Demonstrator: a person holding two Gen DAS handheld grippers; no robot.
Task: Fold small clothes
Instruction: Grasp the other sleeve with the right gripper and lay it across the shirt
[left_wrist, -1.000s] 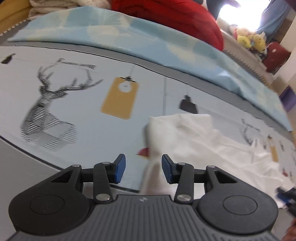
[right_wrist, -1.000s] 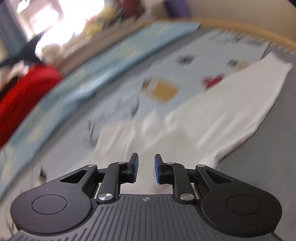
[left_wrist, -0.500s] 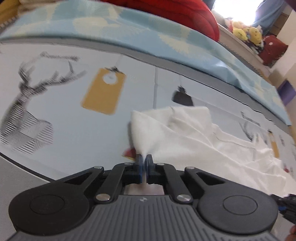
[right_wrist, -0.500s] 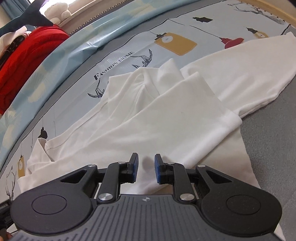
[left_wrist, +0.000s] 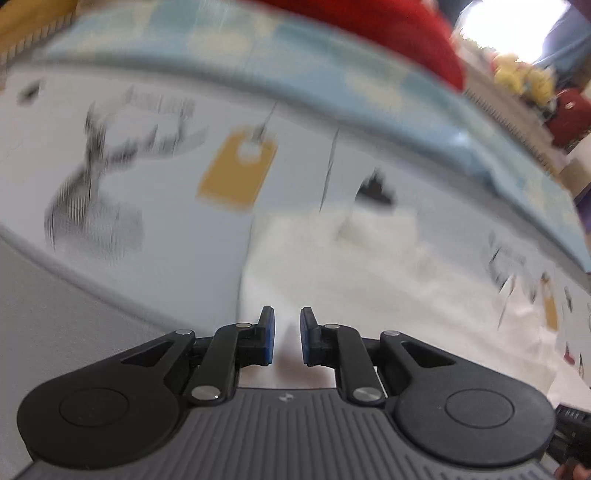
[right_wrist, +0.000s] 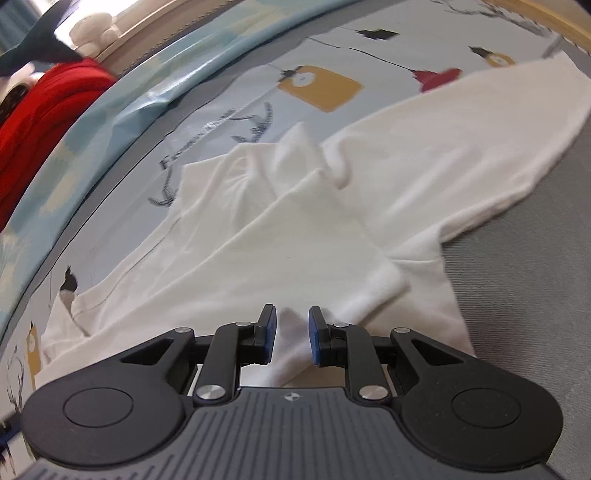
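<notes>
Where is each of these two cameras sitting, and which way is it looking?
Left wrist: rides on the left gripper, looking steeply down along its opening jaws at the white garment; view blurred.
Right wrist: rides on the right gripper, looking down over the garment's folded sleeve.
Shared: the same garment, printed bedsheet, red blanket.

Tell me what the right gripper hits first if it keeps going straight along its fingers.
Most likely the white garment. The right gripper points down at its folded part, with a ridge of cloth between the parted fingers. How far off the cloth lies is hard to judge.
</notes>
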